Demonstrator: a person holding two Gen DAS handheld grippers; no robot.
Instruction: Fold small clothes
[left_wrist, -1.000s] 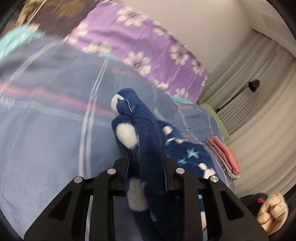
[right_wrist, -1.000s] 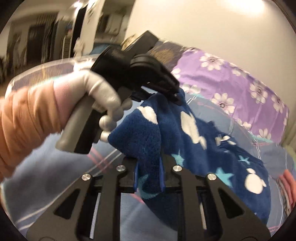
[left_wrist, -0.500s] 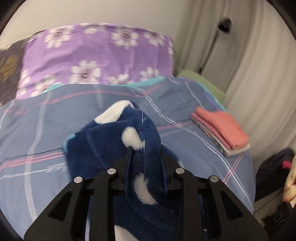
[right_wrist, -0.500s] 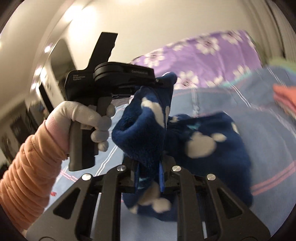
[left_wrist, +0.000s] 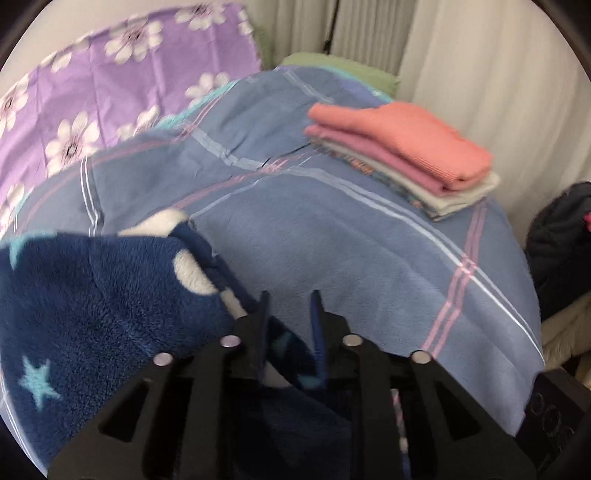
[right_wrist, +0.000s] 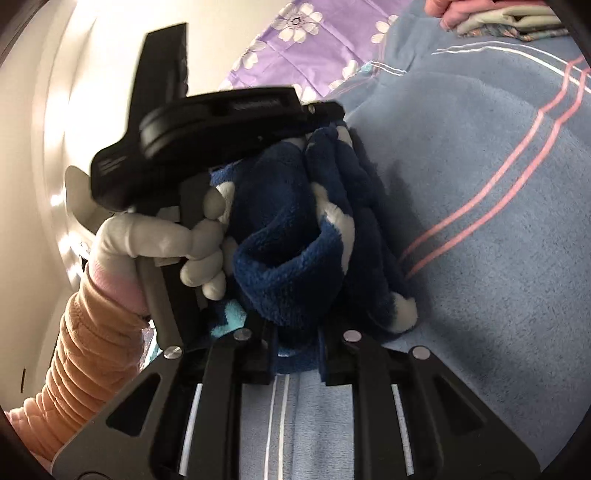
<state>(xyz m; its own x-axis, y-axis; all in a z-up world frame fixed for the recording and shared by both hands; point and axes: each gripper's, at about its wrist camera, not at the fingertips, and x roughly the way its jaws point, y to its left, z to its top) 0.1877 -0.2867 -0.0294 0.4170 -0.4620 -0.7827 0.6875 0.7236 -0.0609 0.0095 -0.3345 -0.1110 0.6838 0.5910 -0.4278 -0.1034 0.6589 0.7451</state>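
A navy fleece garment (left_wrist: 103, 295) with white spots and pale blue stars hangs bunched between both grippers, just above the blue plaid blanket (left_wrist: 351, 251). My left gripper (left_wrist: 290, 301) is shut on one fold of it, and the rest spills to the left. In the right wrist view my right gripper (right_wrist: 295, 332) is shut on another fold of the garment (right_wrist: 288, 258). A gloved hand (right_wrist: 162, 236) in a peach sleeve holds the left gripper close behind it, at the garment's top.
A stack of folded clothes (left_wrist: 402, 155), salmon and pink on top, lies at the blanket's far right and shows again as folded clothes (right_wrist: 509, 18). A purple floral cover (left_wrist: 92, 92) lies beyond. Curtains (left_wrist: 461, 55) and a dark heap (left_wrist: 561, 240) border the right side.
Both grippers swung across the bed and rolled, carrying the fleece garment lower, toward the blanket. The folded stack now looms closer. Both grips stayed shut.
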